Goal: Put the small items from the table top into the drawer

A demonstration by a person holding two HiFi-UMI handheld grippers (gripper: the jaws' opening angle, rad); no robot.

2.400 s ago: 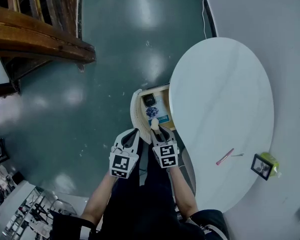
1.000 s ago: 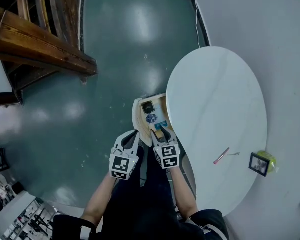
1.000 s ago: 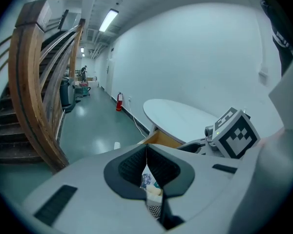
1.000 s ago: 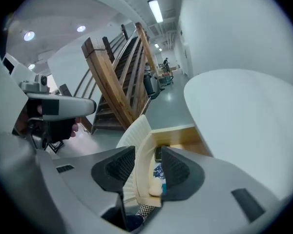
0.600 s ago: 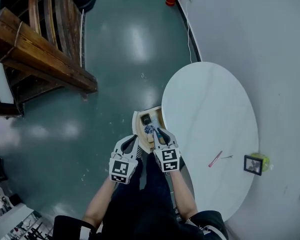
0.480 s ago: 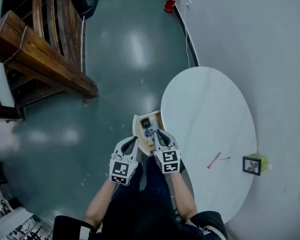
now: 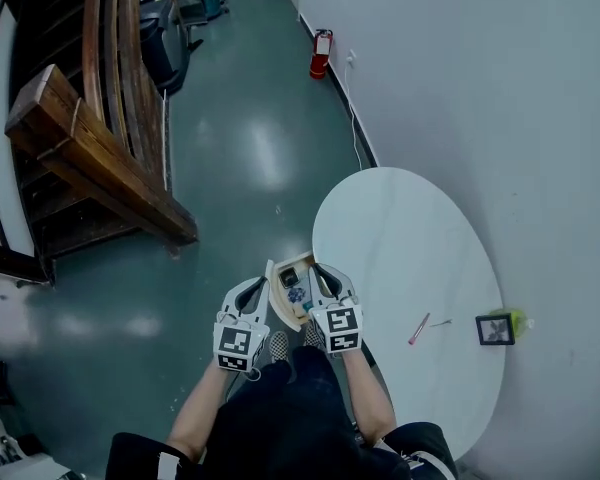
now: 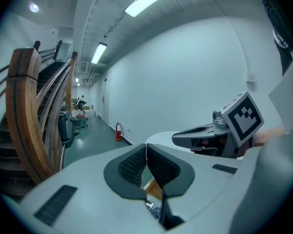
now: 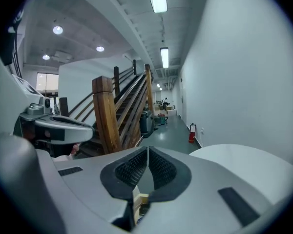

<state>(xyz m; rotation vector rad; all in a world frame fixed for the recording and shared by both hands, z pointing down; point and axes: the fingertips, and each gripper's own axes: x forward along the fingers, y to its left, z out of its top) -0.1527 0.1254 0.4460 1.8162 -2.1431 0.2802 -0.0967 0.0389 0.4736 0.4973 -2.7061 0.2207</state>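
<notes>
The wooden drawer (image 7: pixel 290 290) stands pulled out from the left edge of the white oval table (image 7: pixel 410 258), with several small items inside. On the table lie a pink pen (image 7: pixel 418 329) and a small framed picture (image 7: pixel 494 329) in front of a green object (image 7: pixel 520 320). My left gripper (image 7: pixel 252 286) is held just left of the drawer, shut and empty. My right gripper (image 7: pixel 318 271) is over the drawer's near right side; its jaws have just been closing and now meet with nothing between them. In both gripper views the pads touch: left gripper (image 8: pixel 146 152), right gripper (image 9: pixel 148 155).
A wooden staircase with heavy beams (image 7: pixel 100 158) fills the left side across the green floor. A red fire extinguisher (image 7: pixel 321 54) stands by the white wall behind the table. The person's legs are below the grippers.
Both grippers have risen away from the drawer. The right jaws, open over the drawer a second ago, have closed empty. The head view now takes in more of the room.
</notes>
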